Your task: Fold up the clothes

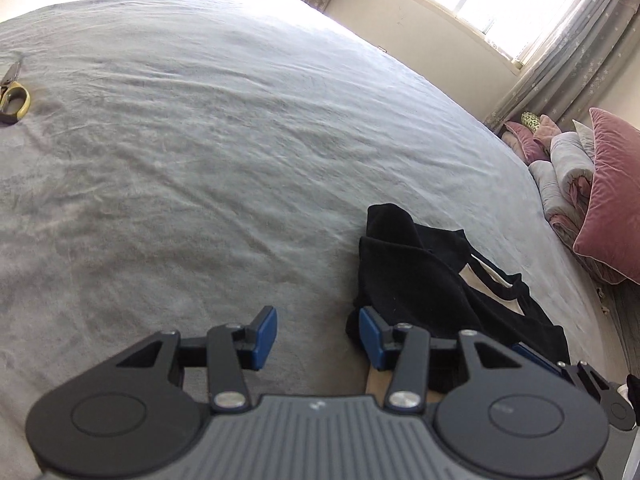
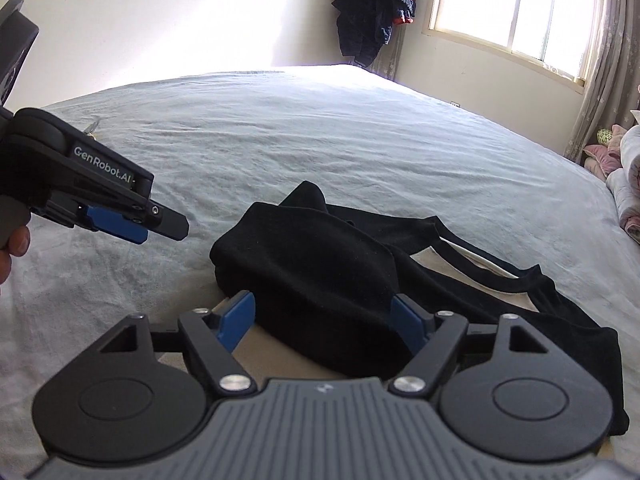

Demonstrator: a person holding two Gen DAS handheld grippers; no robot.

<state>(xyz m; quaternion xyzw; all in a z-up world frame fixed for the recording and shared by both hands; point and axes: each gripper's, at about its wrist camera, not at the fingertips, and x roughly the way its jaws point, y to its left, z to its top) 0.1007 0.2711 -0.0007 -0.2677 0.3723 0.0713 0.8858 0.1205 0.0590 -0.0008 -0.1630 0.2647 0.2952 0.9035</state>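
The bed (image 1: 224, 128) wore a matt, grey, finely wrinkled cloth sheet, and the black garment (image 2: 320, 264) on it looked like soft, matt knit with a pale cloth panel showing beneath. The left gripper (image 1: 318, 338) and right gripper (image 2: 324, 320) were of matt black plastic with ribbed grey housings, shiny metal rivets and smooth blue pads on the fingers (image 2: 240, 318). The pink pillow (image 1: 610, 216) had a velvety sheen, and the scissors (image 1: 14, 96) showed glossy yellowish handles.

A garment (image 2: 320, 272) lies on the bed (image 2: 320, 140), pillows (image 1: 608, 200) heaped to its right. Scissors (image 1: 14, 96) rest far to its left. Behind the bed, clothes (image 2: 372, 12) hang beside the window (image 2: 516, 8).
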